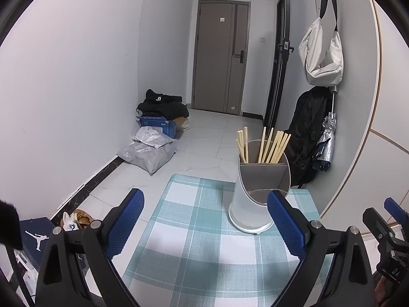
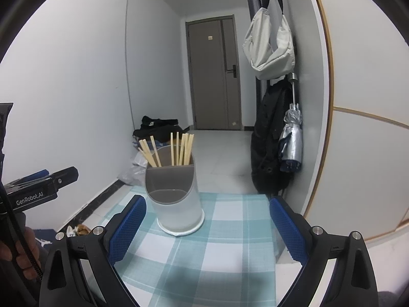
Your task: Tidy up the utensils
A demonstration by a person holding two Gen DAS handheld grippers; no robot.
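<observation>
A white utensil holder with a grey divided top stands upright at the far end of a small table covered by a teal checked cloth. Several wooden chopsticks stand in its two back compartments; the front compartment looks empty. It also shows in the right wrist view with its chopsticks. My left gripper is open and empty, short of the holder, which is to its right. My right gripper is open and empty, the holder just ahead and left of centre.
The table is narrow, with floor dropping off at left and far edges. A curved white wall panel stands close on the right. A black backpack, umbrella and white bag hang beyond. Parcels and clothes lie on the floor.
</observation>
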